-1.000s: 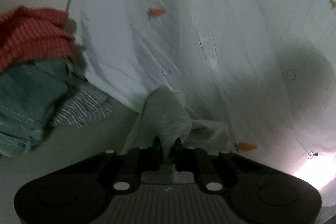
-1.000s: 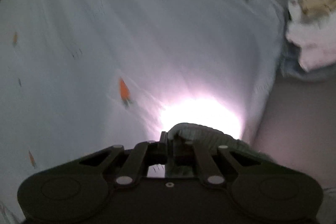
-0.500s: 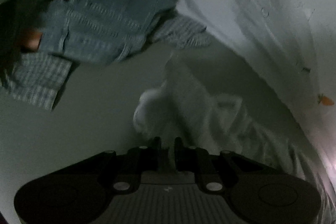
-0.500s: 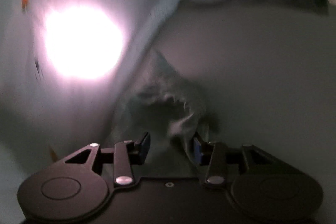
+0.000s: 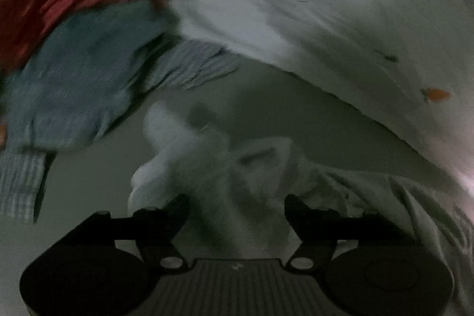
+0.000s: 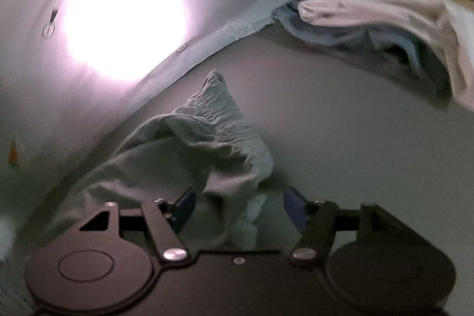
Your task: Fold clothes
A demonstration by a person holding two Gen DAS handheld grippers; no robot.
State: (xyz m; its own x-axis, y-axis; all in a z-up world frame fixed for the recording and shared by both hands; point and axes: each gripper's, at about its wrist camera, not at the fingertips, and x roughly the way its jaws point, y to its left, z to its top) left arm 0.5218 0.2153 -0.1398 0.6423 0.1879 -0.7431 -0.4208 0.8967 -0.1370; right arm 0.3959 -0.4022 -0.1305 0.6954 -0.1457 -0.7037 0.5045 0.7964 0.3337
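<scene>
Left wrist, hand-held gripper point(image 5: 236, 205) spread wide, white garment point(image 5: 225, 168) between

Thin white cloth shirt point(image 6: 124, 85) w/ carrot print, crumpled; gathered sleeve cuff point(image 6: 225, 120); matt table point(image 6: 340, 138); blue rubbery-looking pads point(image 6: 293, 208), 6 o'clock.

No readable text; fabric tag point(image 6: 234, 26) print blurred, illegible.

Open desk point(image 6: 340, 138) ahead on the right side, bare up to the pile of folded laundry point(image 6: 385, 17). The carrot-print shirt point(image 6: 207, 19) walls off the left. Left view: the red-and-denim stack point(image 5: 74, 49) crowds one flank, bunched sleeve point(image 5: 225, 182) dead ahead.
</scene>
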